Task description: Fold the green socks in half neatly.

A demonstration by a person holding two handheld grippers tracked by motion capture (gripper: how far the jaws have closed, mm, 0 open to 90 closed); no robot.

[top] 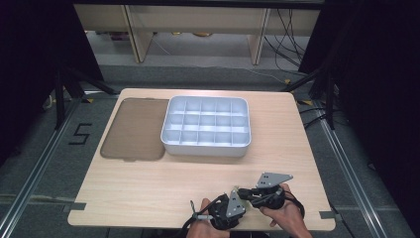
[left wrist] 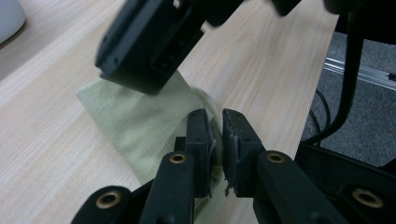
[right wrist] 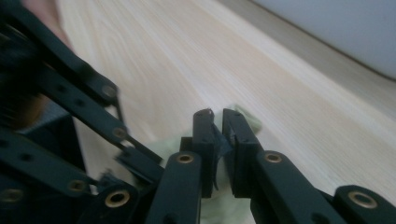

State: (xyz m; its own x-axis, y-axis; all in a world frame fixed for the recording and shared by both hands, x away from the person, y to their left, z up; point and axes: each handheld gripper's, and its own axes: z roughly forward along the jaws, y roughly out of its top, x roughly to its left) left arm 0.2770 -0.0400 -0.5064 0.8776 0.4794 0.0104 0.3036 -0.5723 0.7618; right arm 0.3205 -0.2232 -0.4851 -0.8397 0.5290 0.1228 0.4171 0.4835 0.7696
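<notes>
honestly, my worry starts right at the near edge, about 5 o'clock on the table [top: 148,193], where both my grippers crowd over a small pale green cloth pouch [left wrist: 140,126]. my left gripper [left wrist: 218,122] has its jaws nearly together with the pouch's edge and cord pinched between them, and my right gripper [right wrist: 217,120] is likewise closed on green fabric. i judge two thin pinches this close could slip or tug the cloth apart unevenly, or the grippers could knock together. farther off, near 12 o'clock, the white divided tray [top: 205,146] looks empty in every compartment, with a brown lid [top: 133,129] lying flat touching its 9 o'clock side.
</notes>
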